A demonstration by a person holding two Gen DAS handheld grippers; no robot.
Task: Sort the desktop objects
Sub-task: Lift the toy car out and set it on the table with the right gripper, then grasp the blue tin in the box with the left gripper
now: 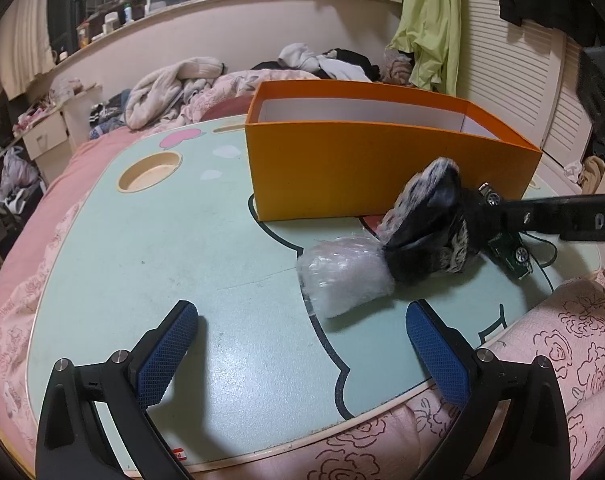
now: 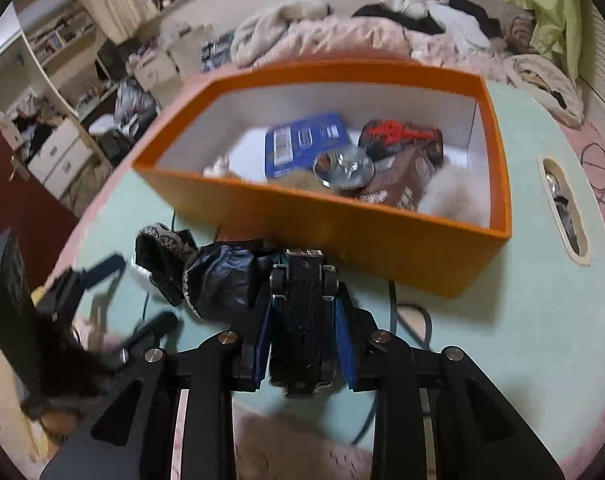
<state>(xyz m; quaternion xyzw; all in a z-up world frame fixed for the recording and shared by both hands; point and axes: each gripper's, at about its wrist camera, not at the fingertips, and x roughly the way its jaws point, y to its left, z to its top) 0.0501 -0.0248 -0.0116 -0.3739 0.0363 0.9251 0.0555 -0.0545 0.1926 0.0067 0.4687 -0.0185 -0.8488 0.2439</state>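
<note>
Right gripper (image 2: 302, 320) clamps a dark toy car (image 2: 301, 332) near the orange box (image 2: 342, 220); left gripper (image 1: 302, 344) hangs open. Next, I judge: carry it over the rim and release.

Right gripper (image 2: 302, 312) clamps a dark toy car (image 2: 301, 332) between its blue pads. Orange box (image 2: 342, 224) lies directly ahead; black fabric bundle (image 2: 206, 276) ahead-left.

we see bare tabletop (image 1: 150, 240) open left of the orange box (image 1: 362, 168). right side crowded: bubble-wrap bundle (image 1: 342, 276), dark fuzzy thing (image 1: 426, 220) and toy car (image 1: 510, 252) just before the box wall. box top open, floor mostly filled.
</note>
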